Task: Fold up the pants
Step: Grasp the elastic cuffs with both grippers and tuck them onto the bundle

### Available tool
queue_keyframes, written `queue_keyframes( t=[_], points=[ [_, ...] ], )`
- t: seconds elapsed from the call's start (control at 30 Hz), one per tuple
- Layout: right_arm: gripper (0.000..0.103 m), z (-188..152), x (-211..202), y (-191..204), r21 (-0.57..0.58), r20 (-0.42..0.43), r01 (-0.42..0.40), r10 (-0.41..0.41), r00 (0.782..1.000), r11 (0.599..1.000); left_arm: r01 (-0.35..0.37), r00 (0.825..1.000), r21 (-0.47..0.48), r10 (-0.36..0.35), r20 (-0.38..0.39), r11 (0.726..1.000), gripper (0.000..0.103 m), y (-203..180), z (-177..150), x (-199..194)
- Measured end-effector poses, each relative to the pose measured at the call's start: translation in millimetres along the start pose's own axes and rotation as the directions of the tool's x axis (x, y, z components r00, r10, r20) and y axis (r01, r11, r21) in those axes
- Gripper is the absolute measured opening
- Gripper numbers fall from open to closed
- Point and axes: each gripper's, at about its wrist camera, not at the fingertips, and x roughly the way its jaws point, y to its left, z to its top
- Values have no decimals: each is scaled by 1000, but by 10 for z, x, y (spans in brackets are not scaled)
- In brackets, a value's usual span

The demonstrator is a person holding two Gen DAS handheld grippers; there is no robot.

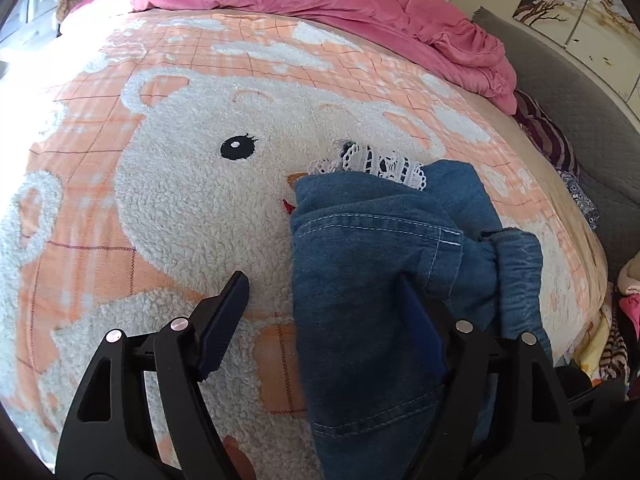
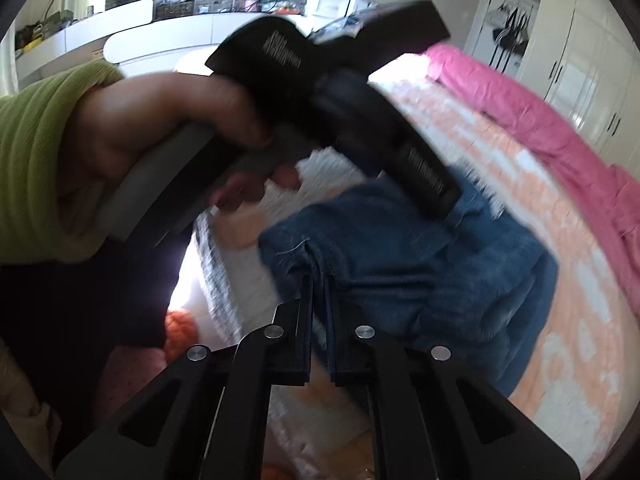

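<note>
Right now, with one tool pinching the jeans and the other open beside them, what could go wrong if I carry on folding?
1. The right tool is shut on only a thin ridge of the blue denim jeans; a pull may slip it free.
2. The left tool is open, with denim draped over one finger, so lifting could drag and undo the fold.
3. The white lace trim pokes out at the far edge and may snag on the fluffy bear-pattern blanket.

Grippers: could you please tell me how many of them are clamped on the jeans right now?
1. The right gripper is shut on a fold of the jeans. The left gripper is open, one finger on the bear blanket, the other against the denim, gripping nothing.
</note>
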Motion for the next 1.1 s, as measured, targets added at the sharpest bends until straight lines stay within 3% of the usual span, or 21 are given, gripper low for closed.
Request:
queue_keyframes(
  t=[0.1,0.17,0.2,0.27,0.37,0.43,0.53,0.73,0.87,0.97,1.0,1.07,1.1],
  points=[
    [7,9,-15,-107,72,4,-43,43,999,996,5,1000,2,-5,16,1000,70,-7,-14,-11],
    [25,32,-189,-199,121,59,-98,91,994,988,13,999,-7,-13,31,1000,70,-2,-29,-42],
    [40,34,-309,-245,138,112,-117,102,988,983,24,999,-16,-24,37,1000,71,7,-42,-75],
    [51,13,-564,-412,198,209,-108,65,976,974,42,998,-21,-41,50,999,74,17,-62,-134],
    [60,-91,-787,-818,383,254,-1,-104,962,924,65,996,-33,-64,55,997,75,39,-107,-192],
    [61,-239,-759,-1191,556,173,82,-212,962,827,88,995,-45,-86,45,995,76,44,-124,-191],
    [62,-444,-568,-1548,696,60,117,-221,973,708,81,996,-43,-80,37,996,76,17,-141,-162],
    [61,-542,-183,-1731,766,28,36,-90,996,641,68,997,-23,-67,33,997,76,-79,-166,-102],
    [60,-549,-28,-1724,782,29,15,-61,998,623,59,998,-12,-58,30,998,76,-129,-174,-60],
    [47,-601,9,-1736,795,52,-27,-24,998,606,57,998,-15,-56,34,998,76,-167,-159,-26],
    [44,-589,35,-1733,791,56,-33,-17,998,611,47,998,-12,-47,37,999,74,-191,-152,-17],
    [42,-562,57,-1734,787,60,-41,-11,998,615,48,998,7,-49,37,999,56,-254,-158,-19],
    [35,-563,57,-1731,789,71,-53,-6,997,612,38,998,15,-39,44,999,55,-282,-164,-29]
  ],
)
